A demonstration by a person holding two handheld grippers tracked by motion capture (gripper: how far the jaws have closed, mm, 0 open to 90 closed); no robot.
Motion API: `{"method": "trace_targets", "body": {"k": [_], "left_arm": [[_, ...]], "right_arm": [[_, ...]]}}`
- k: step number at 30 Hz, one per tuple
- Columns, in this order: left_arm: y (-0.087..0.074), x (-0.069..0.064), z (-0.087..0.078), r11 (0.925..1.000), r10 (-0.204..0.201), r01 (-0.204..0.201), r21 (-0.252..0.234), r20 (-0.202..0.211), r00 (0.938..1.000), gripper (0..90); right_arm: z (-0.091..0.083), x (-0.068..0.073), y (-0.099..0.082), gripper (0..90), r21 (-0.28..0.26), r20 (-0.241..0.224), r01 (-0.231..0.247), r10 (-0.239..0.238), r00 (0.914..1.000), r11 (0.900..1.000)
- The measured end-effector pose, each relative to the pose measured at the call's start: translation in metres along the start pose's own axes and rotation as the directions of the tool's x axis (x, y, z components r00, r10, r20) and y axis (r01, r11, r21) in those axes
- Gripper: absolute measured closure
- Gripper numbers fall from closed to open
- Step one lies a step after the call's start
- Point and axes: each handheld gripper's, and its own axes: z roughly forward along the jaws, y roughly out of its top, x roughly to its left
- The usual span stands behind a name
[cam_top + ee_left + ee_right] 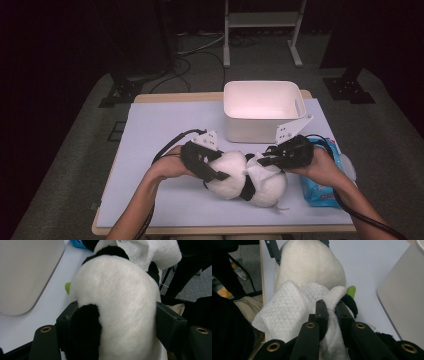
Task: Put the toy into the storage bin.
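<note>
Lying on the bench (165, 200) in front of the white bin (260, 117), the plush panda (235, 175) is what we hold. Our left tool (212, 172) clamps its white body between both jaws. Our right tool (267, 157), nearly closed, pinches a white wipe (287, 307) against the panda. A blue wipes pack (320, 192) sits beside our right hand.

Fluffy plush panda (117, 302), embossed paper wipe (284, 312), smooth matt plastic bin (262, 111).
</note>
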Motion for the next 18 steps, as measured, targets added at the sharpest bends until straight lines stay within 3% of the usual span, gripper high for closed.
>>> {"method": "trace_targets", "body": {"k": [18], "left_arm": [[-0.004,0.002,0.003,0.998,-0.054,0.055,-0.032,0.034,0.998,19.6]], "right_arm": [[-0.007,0.003,-0.025,82.2,-0.014,-0.015,-0.035,0.035,0.9993,0.9993]]}}
